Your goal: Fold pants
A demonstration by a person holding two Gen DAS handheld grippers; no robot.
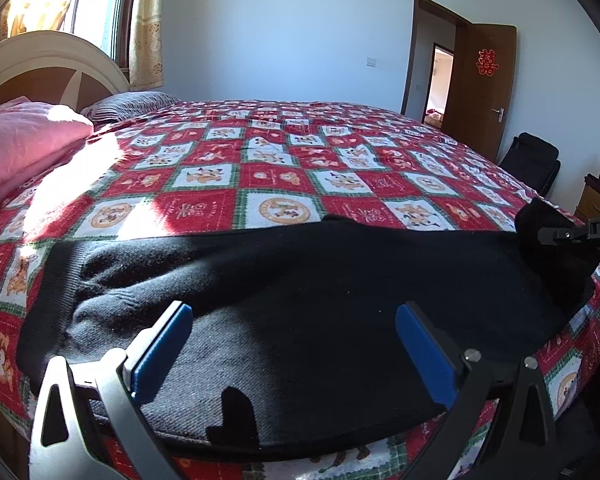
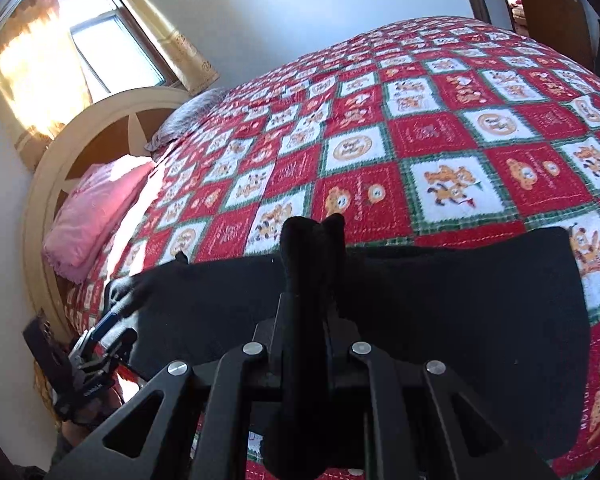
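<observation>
The bed (image 1: 284,168) fills both views, covered by a quilt (image 2: 440,152) of red and white squares edged in green, printed with cartoon figures; the lettering inside the red squares is too small to read. The black pants (image 1: 300,280) lie flat across the near edge of the quilt, ribbed waistband toward the headboard (image 1: 40,68). A pink pillow (image 1: 24,144) rests against that headboard beside a grey striped pillow (image 1: 132,106). Only the left wrist view shows the open brown door (image 1: 486,88) bearing a red paper character ornament (image 1: 487,63), and a black chair (image 1: 534,164) near it. Only the right wrist view shows the far hem end of the pants on the quilt. The left gripper (image 1: 294,322) stands wide apart over the cloth, its blue pads (image 1: 162,352) clear of the fabric, holding nothing. The right gripper (image 2: 312,264) is closed tight on a bunched fold of the pants, which stands up between its jaws. In the left wrist view its body shows white letters "DAS" at the frame edge; the rest is cut off.
</observation>
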